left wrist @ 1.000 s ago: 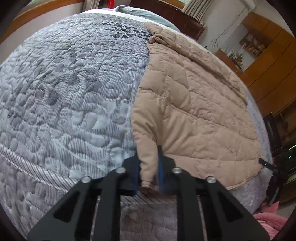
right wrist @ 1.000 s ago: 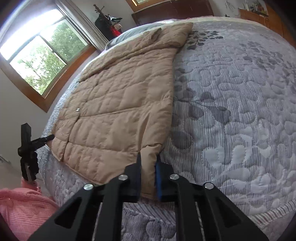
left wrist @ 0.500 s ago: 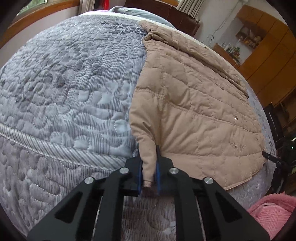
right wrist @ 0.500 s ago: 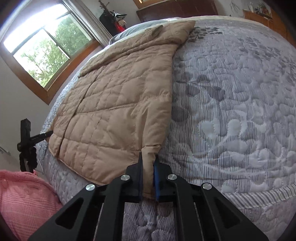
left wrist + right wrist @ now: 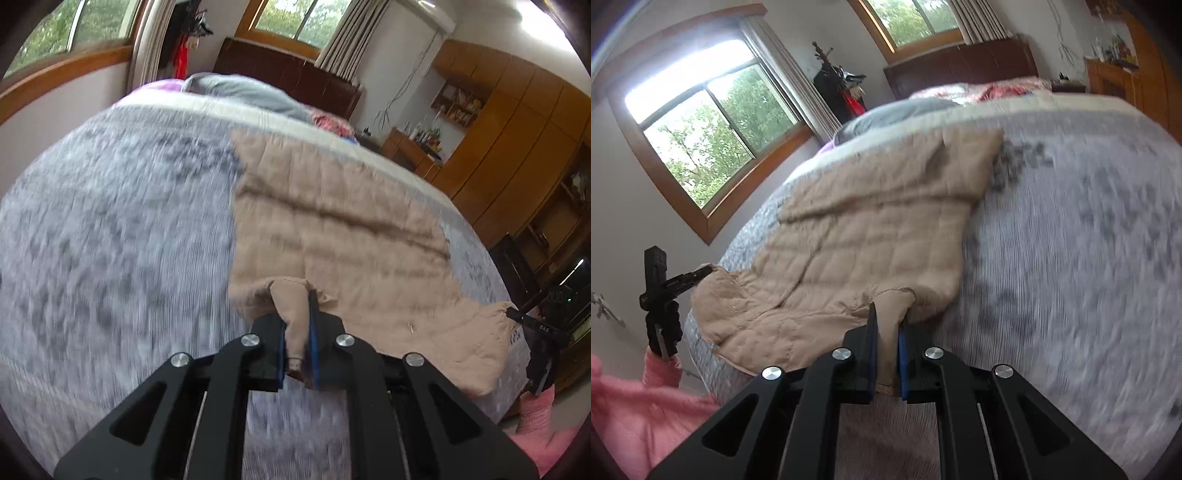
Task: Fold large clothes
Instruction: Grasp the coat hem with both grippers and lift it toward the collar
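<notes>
Both grippers have risen and tipped upward since half a second ago: then my cameras looked down on the bed, now they take in the headboard, windows and wardrobe, and the bedding streaks with motion blur.

My left gripper (image 5: pixel 297 325) has its two blue-padded fingers (image 5: pixel 313 332) pressed together on one bottom corner of the tan quilted jacket (image 5: pixel 332 229). My right gripper (image 5: pixel 886 343) is clamped the same way on the other bottom corner. Between each pair of fingers a pinch of tan fabric stands up in a small peak, lifted off the grey patterned bedspread (image 5: pixel 110 240).

Beyond the fingertips, the rest of the jacket lies flat on the bedspread, stretching away toward the grey pillow (image 5: pixel 240 88) and dark headboard (image 5: pixel 288 74). From the left camera, the right gripper shows far off to the right of my fingers, the hem sagging between the two grips. A pink garment (image 5: pixel 639 406) lies below and to the left of my right fingers, off the bed.

I judge this to be the start of the first fold: hem gripped, lift under way, nothing doubled over yet. The next move calls for carrying both corners forward together, away from me toward the collar end, level and at matching speed, so the hem lands square on the upper half.
</notes>
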Motion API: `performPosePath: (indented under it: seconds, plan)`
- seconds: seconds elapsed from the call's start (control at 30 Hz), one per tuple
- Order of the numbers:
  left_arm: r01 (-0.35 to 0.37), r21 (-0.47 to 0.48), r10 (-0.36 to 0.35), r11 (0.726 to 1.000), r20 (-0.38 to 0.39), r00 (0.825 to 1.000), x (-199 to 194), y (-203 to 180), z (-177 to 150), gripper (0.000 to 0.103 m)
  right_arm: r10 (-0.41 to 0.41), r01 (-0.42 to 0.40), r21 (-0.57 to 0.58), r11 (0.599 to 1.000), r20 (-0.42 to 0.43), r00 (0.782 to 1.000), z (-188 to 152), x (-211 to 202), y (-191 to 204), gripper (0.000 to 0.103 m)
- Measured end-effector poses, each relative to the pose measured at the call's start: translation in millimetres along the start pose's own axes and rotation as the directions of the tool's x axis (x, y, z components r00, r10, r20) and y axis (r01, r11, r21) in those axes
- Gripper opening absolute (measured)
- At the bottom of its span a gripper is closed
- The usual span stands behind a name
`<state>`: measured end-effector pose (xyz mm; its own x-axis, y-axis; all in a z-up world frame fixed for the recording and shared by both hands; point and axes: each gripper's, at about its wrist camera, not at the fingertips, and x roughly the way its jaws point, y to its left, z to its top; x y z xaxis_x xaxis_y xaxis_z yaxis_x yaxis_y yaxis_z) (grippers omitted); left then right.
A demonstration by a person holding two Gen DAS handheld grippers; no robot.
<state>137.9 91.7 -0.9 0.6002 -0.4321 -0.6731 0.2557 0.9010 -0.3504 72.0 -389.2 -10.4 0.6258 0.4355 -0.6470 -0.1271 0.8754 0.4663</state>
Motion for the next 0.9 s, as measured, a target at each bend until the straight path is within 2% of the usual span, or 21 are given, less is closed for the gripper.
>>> performPosePath:
  seconds: [0.23,0.53,0.73,0.9]
  plan:
    - [-0.026,0.032,0.025,0.999,0.037,0.999,40,-10,80,0.008,0.001,-0.001,-0.007,1.0,0.008,1.0,88,23,-13,0.009]
    - [-0.082,-0.008,0.082,0.997,0.067,0.994,111,-2,166,0.008,-0.012,0.012,0.068,0.998,0.0,1.0,179,71,-44,0.009]
    - [-0.121,-0.058,0.124,0.991,0.047,0.991,163,10,205,0.008,-0.024,0.028,0.15,0.988,-0.03,0.999,229,114,-74,0.009]
    - [-0.164,-0.072,0.165,0.984,0.014,0.986,208,19,223,0.008,-0.052,0.067,0.197,0.978,-0.082,0.995,255,156,-95,0.009]
